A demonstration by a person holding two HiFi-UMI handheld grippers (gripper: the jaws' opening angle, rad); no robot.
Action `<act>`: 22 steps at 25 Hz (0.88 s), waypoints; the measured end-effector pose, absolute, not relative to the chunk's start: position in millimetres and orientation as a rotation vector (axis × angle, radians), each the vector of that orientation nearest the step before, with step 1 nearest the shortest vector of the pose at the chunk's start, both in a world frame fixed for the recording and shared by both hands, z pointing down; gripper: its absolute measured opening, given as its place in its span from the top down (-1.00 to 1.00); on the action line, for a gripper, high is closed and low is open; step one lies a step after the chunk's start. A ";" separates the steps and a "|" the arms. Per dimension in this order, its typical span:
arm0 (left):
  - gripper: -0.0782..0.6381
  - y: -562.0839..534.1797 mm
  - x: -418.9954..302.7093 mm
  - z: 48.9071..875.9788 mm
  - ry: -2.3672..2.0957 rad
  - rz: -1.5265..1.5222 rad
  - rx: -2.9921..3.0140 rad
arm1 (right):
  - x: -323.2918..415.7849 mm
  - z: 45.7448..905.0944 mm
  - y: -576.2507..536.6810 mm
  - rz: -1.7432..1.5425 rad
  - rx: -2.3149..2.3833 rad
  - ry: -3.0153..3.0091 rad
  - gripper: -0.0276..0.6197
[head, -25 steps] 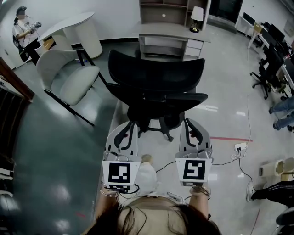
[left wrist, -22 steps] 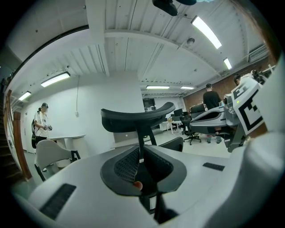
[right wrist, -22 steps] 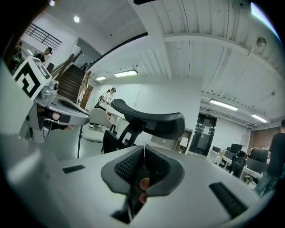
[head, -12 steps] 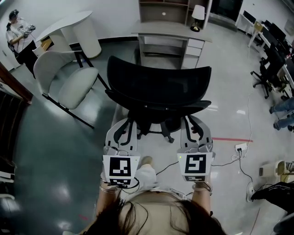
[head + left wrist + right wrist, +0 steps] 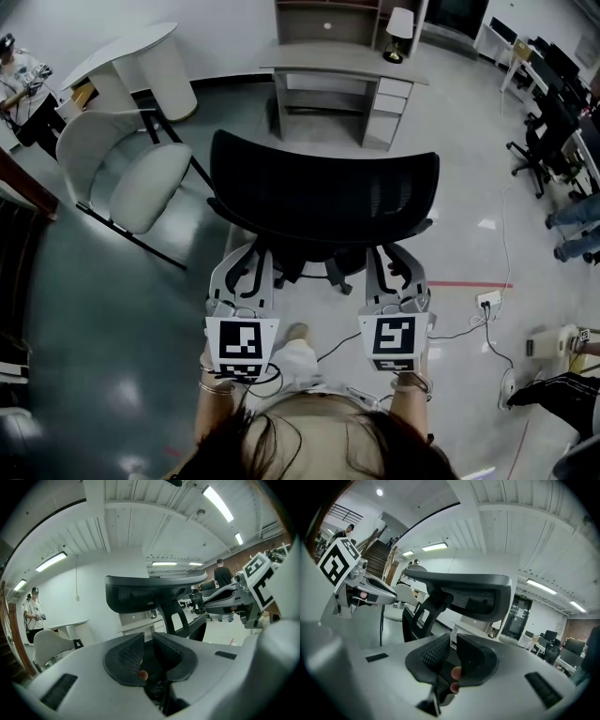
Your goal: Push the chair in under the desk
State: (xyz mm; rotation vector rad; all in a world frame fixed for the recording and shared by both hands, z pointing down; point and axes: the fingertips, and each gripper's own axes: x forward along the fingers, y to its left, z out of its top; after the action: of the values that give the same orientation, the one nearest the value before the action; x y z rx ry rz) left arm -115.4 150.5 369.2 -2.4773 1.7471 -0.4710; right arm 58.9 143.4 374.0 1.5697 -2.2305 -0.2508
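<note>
The black mesh-backed office chair stands on the floor with its back toward me, short of the grey desk at the far side. My left gripper and right gripper reach to the lower edge of the backrest, one on each side. In the left gripper view the backrest rises just ahead; the left gripper is opening, with a narrow gap and nothing between the pads. In the right gripper view the right gripper is shut and empty below the backrest.
A white shell chair and a round white table stand at the left. A lamp sits on the desk's right end. A power strip with its cable lies on the floor at the right. More office chairs line the right wall.
The chair has turned from an angle to square with the desk. Its back now fills more of the head view. Both grippers have stayed just behind it.
</note>
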 end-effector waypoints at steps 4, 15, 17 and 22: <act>0.60 136.5 -117.5 376.6 1.716 -0.511 -2.487 | 60.1 383.7 129.8 -0.237 1.559 -2.183 0.81; 0.52 107.9 -120.9 401.0 1.632 -0.660 -2.490 | 66.8 415.4 109.5 -0.226 1.527 -2.051 0.55; 0.51 102.6 -119.9 404.5 1.623 -0.688 -2.492 | 69.6 418.4 106.4 -0.221 1.521 -2.035 0.48; 0.46 92.1 -119.3 411.8 1.601 -0.753 -2.472 | 73.0 424.2 99.4 -0.227 1.493 -2.000 0.40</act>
State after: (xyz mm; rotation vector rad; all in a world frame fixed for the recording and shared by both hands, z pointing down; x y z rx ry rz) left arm -119.3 92.1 411.8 -2.4723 1.6008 -0.7533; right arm 73.0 99.4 424.2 1.4930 -1.9995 -0.2274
